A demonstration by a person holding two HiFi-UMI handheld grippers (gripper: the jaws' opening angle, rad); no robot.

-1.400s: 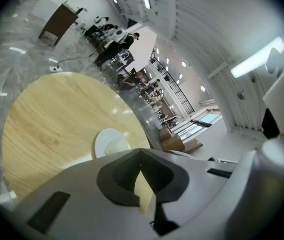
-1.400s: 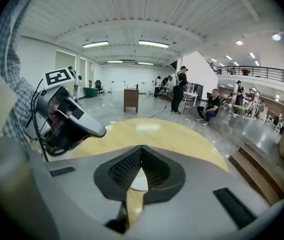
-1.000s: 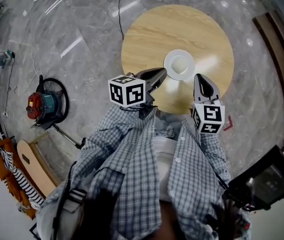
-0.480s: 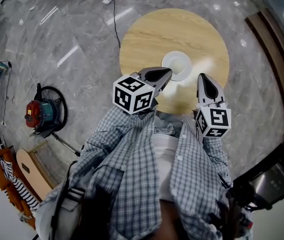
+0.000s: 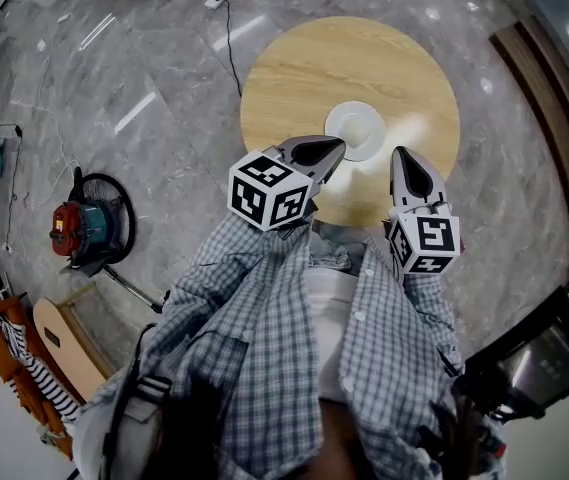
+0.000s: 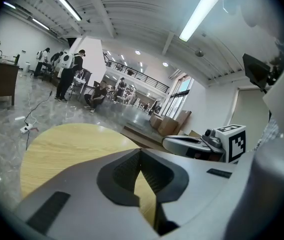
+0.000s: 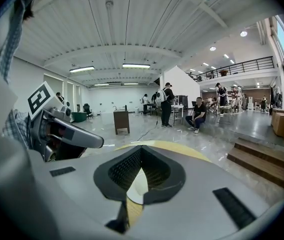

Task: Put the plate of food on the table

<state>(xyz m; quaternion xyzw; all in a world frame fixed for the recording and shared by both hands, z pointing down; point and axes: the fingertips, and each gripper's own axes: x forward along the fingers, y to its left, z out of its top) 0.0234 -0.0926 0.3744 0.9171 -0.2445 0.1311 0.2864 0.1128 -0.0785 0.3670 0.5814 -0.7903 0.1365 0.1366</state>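
While the left tongs (image 5: 335,149) and right tongs (image 5: 401,155) are each closed on nothing above the near edge of the table (image 5: 294,63), the plate (image 5: 356,130) sits on it just beyond their tips, between them and apart from both. Placing looks done; what remains is probably only pulling back without nudging it

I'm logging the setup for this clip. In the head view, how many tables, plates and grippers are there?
round wooden table: 1
white plate: 1
grippers: 2, the left gripper and the right gripper
Total: 4
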